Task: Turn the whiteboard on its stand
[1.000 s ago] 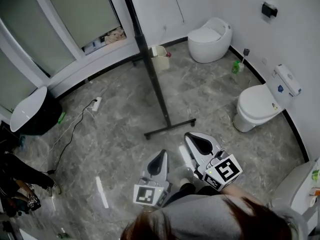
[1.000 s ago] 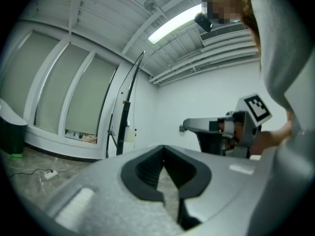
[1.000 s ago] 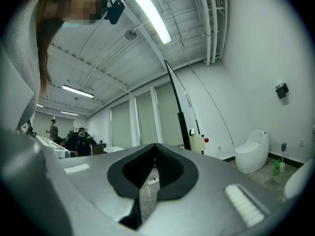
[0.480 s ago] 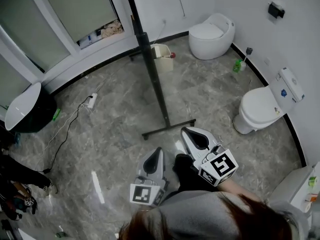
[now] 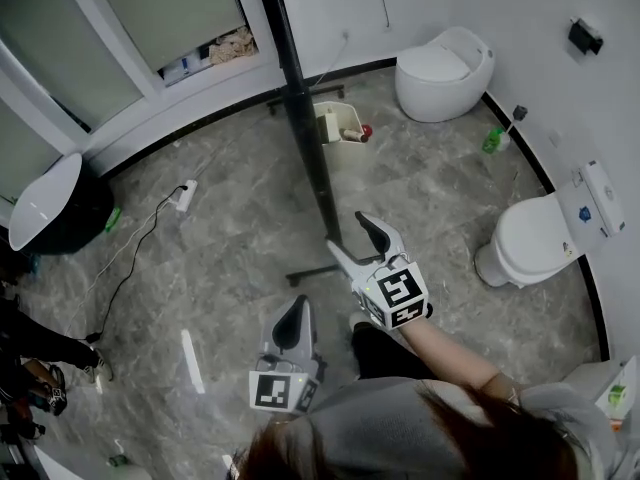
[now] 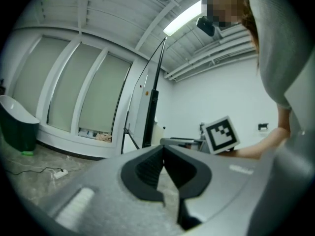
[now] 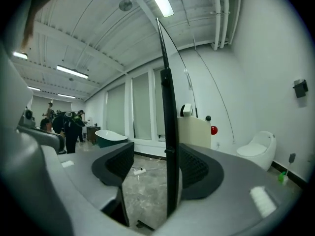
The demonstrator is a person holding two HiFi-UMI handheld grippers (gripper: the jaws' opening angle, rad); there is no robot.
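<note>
The whiteboard stands edge-on, so I see it as a black upright (image 5: pixel 305 138) on a floor foot (image 5: pixel 320 268). In the right gripper view the upright (image 7: pixel 170 146) runs between the jaws of my right gripper (image 7: pixel 157 168), close against the right-hand pad (image 7: pixel 194 168), with a gap to the left-hand pad. These jaws are opening. In the head view my right gripper (image 5: pixel 348 234) is at the upright, above the foot. My left gripper (image 5: pixel 298 310) hangs low near my body, shut and empty; its own view shows the jaws (image 6: pixel 163 163) meeting and the board (image 6: pixel 150 117) ahead.
Two white toilets (image 5: pixel 445 73) (image 5: pixel 540 238) stand at the right wall, with a green bottle (image 5: pixel 493 140) between them. A cream bin (image 5: pixel 340 123) sits behind the stand. At the left are a dark tub (image 5: pixel 50 213), a power strip (image 5: pixel 185 196) with its cable, and people.
My right gripper has moved forward from near my body to the stand's upright and gone from shut to open around it. The left gripper has stayed low and shut.
</note>
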